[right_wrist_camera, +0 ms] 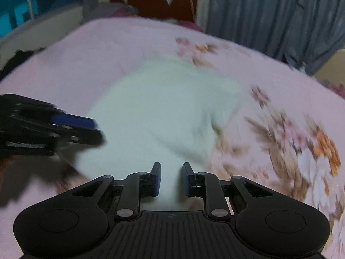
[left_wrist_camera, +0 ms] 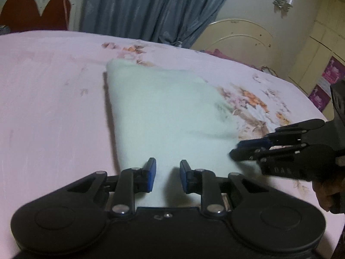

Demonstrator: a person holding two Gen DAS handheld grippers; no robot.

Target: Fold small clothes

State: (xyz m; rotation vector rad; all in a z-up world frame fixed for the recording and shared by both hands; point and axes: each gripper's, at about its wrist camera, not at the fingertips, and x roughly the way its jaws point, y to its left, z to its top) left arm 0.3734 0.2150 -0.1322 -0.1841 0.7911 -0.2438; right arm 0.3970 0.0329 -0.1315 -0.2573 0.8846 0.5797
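Fingers point(left_wrist_camera: 152, 174) of the left gripper point(left_wrist_camera: 167, 176) stand narrowly parted with pale cloth showing in the gap, gripping nothing that can be seen; those of the right gripper point(right_wrist_camera: 171, 179) look the same in its own view. In the left wrist view the right gripper point(left_wrist_camera: 234, 150) enters from the right with its tips at the cloth's near right border, though whether they pinch fabric cannot be told. A pale mint garment point(left_wrist_camera: 163, 112) lies flat around the middle of the bed point(left_wrist_camera: 47, 90), on a pink floral sheet. Its left border is crisp and shadowed; the right wrist view is motion-blurred, so its outline there is hard to make out. Near corners of the garment are hidden behind the gripper bodies.
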